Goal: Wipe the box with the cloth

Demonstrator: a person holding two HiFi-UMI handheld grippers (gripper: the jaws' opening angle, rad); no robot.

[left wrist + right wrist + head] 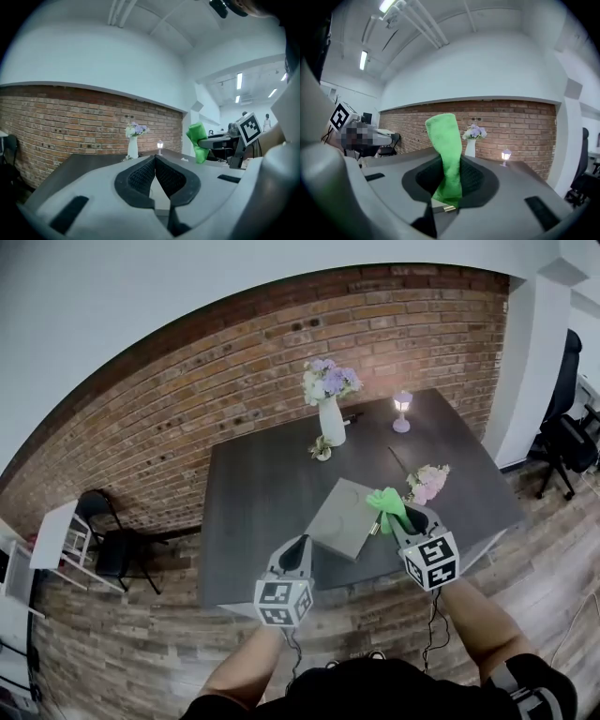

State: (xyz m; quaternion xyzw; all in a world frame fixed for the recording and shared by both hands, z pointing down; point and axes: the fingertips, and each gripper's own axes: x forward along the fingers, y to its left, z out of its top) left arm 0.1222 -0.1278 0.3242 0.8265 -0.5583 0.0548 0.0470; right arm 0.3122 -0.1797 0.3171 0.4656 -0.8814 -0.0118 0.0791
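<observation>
The green cloth (446, 140) is pinched between the right gripper's (451, 171) fingers, protruding upward past their tips; the left gripper's (154, 161) fingers are pressed together on nothing.

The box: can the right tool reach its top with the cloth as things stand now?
Probably yes. The right tool, shut on the cloth, hangs just beside the box, and nothing lies on its top.
</observation>
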